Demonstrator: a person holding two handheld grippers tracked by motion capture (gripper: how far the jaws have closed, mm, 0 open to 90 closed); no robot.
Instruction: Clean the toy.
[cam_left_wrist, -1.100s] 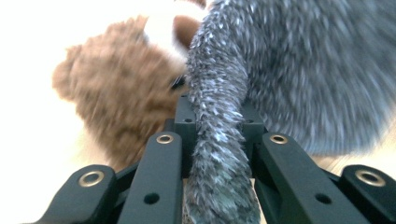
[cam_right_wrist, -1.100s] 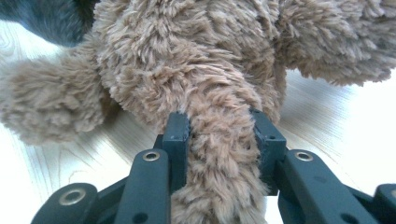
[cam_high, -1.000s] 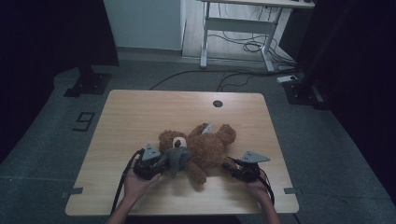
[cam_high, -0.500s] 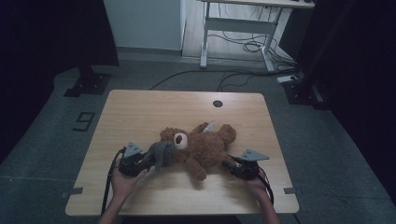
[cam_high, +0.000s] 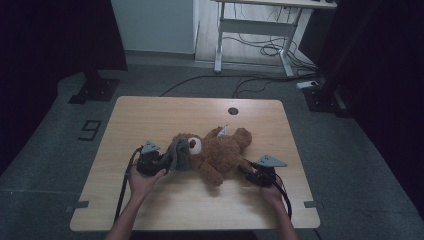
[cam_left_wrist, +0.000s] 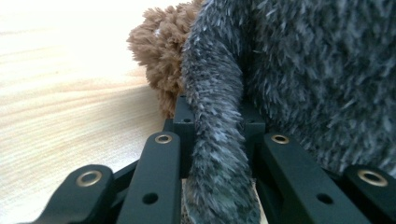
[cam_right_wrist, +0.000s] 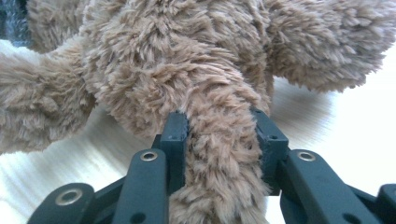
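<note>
Grey fabric (cam_left_wrist: 219, 154) pinched between left jaws

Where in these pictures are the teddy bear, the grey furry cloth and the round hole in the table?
teddy bear (cam_high: 222, 155), high view, on its belly.
grey furry cloth (cam_left_wrist: 219, 140), left gripper view, on the strip between the jaws.
round hole (cam_high: 232, 111), high view, on its dark middle.

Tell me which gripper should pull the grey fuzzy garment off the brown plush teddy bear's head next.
Left, probably. The left gripper is already clamped on a fold of the grey fuzzy garment at the bear's head. The right gripper holds a limb of the brown plush teddy bear, anchoring it.
</note>
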